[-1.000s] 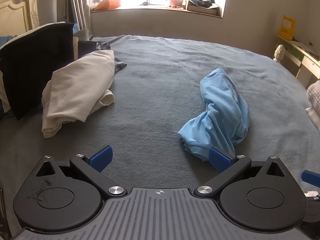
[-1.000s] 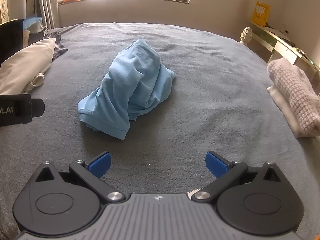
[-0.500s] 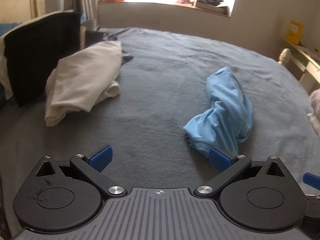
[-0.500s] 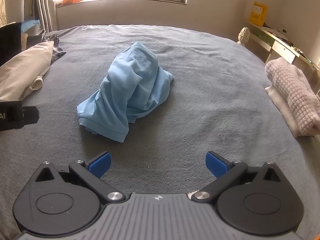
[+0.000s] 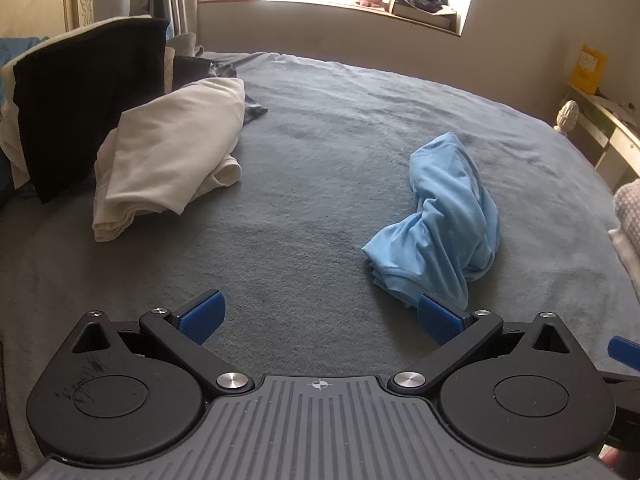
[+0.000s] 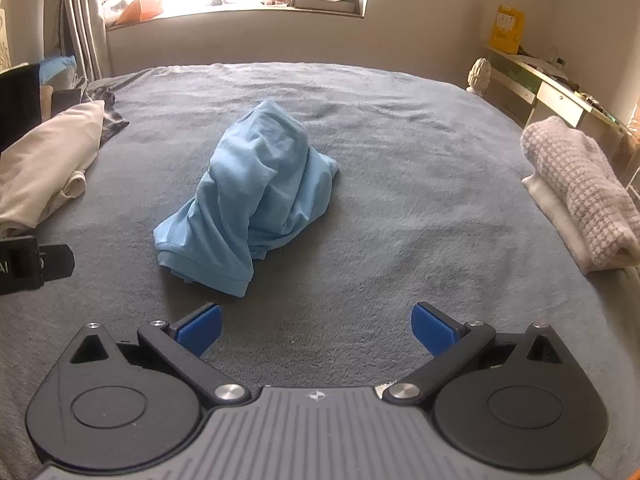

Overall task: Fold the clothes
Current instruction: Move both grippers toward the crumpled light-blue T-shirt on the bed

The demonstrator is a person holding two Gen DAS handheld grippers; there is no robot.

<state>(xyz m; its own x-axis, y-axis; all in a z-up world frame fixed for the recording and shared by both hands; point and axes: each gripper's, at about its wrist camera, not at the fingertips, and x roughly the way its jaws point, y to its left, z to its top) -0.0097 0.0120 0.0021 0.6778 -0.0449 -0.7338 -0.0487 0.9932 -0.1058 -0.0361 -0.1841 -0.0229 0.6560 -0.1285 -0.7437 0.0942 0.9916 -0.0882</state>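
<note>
From the left wrist view, the left claw (image 5: 319,315) hangs low over a bed (image 5: 320,128) spread with a grey, slightly napped blanket. Its two blue-padded fingers (image 5: 200,312) stand wide apart with nothing between them. Ahead and to the right lies a light blue shirt (image 5: 444,220), soft thin knit bunched into a long, twisted heap, its hemmed edge nearest the claw's right finger. To the left sits a cream garment (image 5: 172,160), loosely folded in a rounded, puffy bundle, and behind it a flat black cloth (image 5: 88,96) leans upright against other laundry. At the far right edge a small piece of the right claw (image 5: 624,350) shows in blue. A windowsill (image 5: 328,0) cluttered with small things runs along the back wall, washed out by bright light.

From the right wrist view, the right claw (image 6: 316,324) is likewise spread wide and empty above the blanket. The blue shirt (image 6: 256,200) lies straight ahead near the middle of the bed, a crumpled mound with deep creases running lengthwise and a stitched hem at the near end. At the right edge of the bed rests a folded, nubby checked knit (image 6: 580,184) in pale pink and white, lying on a white folded piece (image 6: 560,220). The cream garment (image 6: 44,164) is at the left, well apart from the shirt. The black body of the left claw (image 6: 24,264) pokes in at the left edge.
</note>
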